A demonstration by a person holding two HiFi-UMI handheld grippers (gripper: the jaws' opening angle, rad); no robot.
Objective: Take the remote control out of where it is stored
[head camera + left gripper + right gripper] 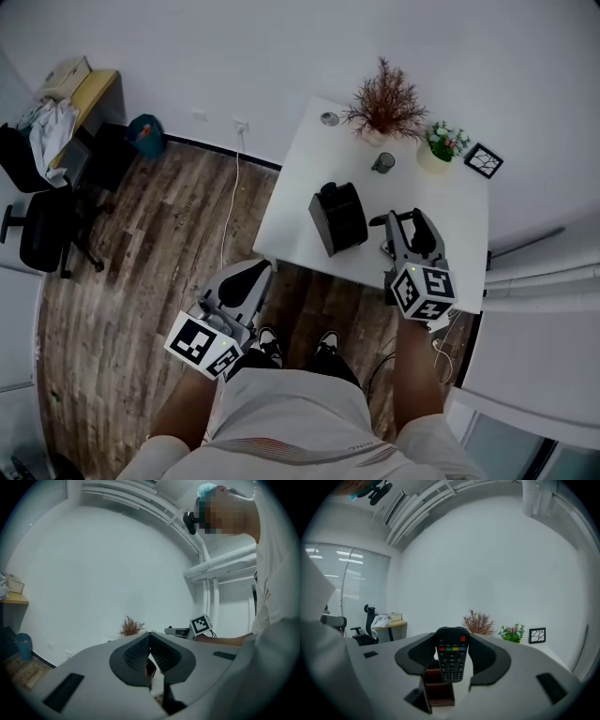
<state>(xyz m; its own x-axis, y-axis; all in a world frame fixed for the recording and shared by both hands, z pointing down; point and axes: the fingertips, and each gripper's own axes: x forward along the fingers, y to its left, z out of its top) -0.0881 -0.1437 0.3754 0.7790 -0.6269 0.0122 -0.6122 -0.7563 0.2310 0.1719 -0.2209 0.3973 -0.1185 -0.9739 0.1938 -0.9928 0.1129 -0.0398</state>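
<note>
A black remote control [451, 654] with coloured buttons stands upright between the pads of my right gripper [451, 641], which is shut on it. Below it sits the dark open-topped holder box [438, 688]; the remote's lower end hangs over the box's opening. In the head view the right gripper [399, 223] is over the white table [300, 187], just right of the holder box [337, 217]. My left gripper [257, 271] hovers at the table's near edge, left of the box. In its own view the left gripper [149, 641] has its pads together, with nothing between them.
At the table's far side stand a dried plant [384, 105], a flower pot [442, 145], a small picture frame [483, 161] and a small cup [382, 162]. An office chair [42, 234] and a desk [91, 94] stand far left on the wooden floor.
</note>
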